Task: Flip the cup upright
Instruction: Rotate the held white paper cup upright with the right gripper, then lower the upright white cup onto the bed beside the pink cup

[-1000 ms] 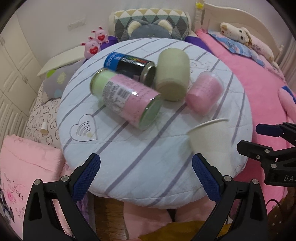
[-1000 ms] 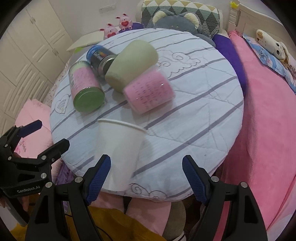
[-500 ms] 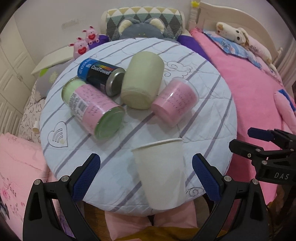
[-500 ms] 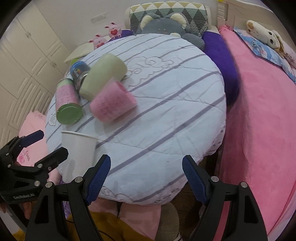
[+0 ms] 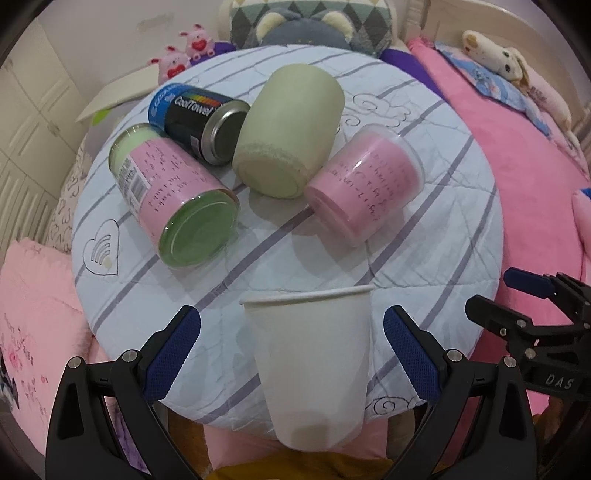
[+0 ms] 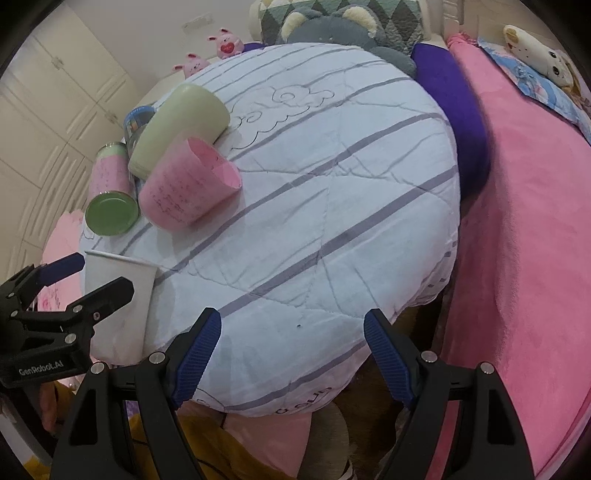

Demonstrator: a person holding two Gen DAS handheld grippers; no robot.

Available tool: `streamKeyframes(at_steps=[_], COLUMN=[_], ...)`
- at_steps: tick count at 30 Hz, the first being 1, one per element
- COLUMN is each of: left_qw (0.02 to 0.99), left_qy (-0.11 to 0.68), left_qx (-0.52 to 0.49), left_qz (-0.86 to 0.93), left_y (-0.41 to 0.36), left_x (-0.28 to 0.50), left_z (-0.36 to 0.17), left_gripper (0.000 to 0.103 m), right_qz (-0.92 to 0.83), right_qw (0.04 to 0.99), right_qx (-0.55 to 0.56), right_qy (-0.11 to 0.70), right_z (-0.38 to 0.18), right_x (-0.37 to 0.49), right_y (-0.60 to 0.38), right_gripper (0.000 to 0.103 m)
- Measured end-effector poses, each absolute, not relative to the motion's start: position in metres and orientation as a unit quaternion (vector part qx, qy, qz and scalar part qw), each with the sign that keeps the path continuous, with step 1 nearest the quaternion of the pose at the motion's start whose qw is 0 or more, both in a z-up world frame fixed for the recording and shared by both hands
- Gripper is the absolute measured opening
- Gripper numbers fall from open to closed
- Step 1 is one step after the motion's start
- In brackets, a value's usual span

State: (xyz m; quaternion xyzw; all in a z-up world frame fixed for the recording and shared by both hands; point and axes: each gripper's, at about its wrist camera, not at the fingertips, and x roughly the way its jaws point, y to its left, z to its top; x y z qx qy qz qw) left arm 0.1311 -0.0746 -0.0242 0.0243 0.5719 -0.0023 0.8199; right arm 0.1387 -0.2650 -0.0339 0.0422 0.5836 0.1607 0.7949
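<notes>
- One paper cup [image 5: 310, 354], rim up, at the near edge of the round cushion [image 6: 332, 221].
- Left gripper [image 5: 291, 354]: fingers apart, either side of the cup.
- Right gripper [image 6: 291, 354]: fingers apart, right of the cup.

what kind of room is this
Most likely a bedroom, perhaps a child's. A bed with a pink blanket sits beside the round quilt-covered table, plush toys such as the grey bear line the wall, and white wardrobe doors stand behind.
</notes>
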Motion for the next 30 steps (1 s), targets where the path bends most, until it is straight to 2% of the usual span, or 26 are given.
streamKeyframes(at_steps=[13, 14, 16, 17, 18, 30], left_qw=[0.805, 0.805, 0.804, 0.802, 0.798, 0.809], left_qy=[0.592, 0.593, 0.594, 0.597, 0.602, 0.588], left_qx=[0.003, 0.003, 0.001, 0.003, 0.009, 0.013], left_qz=[0.020, 0.021, 0.024, 0.027, 0.031, 0.022], left_y=[-0.070, -0.069, -0.068, -0.068, -0.068, -0.072], left_x=[0.144, 0.145, 0.147, 0.148, 0.149, 0.150], left_z=[-0.043, -0.044, -0.045, -0.046, -0.048, -0.036], left_gripper=[0.101, 0.100, 0.089, 0.079, 0.076, 0.076], right_qz=[0.170, 0.170, 0.169, 0.169, 0.169, 0.167], right_qw=[0.786, 0.786, 0.787, 0.787, 0.787, 0.786], right_qx=[0.026, 0.023, 0.020, 0.019, 0.018, 0.018], right_qy=[0.594, 0.594, 0.593, 0.594, 0.594, 0.595], right_z=[-0.045, -0.044, -0.044, -0.043, -0.043, -0.042], right_x=[0.146, 0.146, 0.145, 0.145, 0.144, 0.146], right_y=[-0.263, -0.263, -0.262, -0.262, -0.262, -0.260], right_gripper=[0.081, 0.081, 0.081, 0.081, 0.081, 0.081])
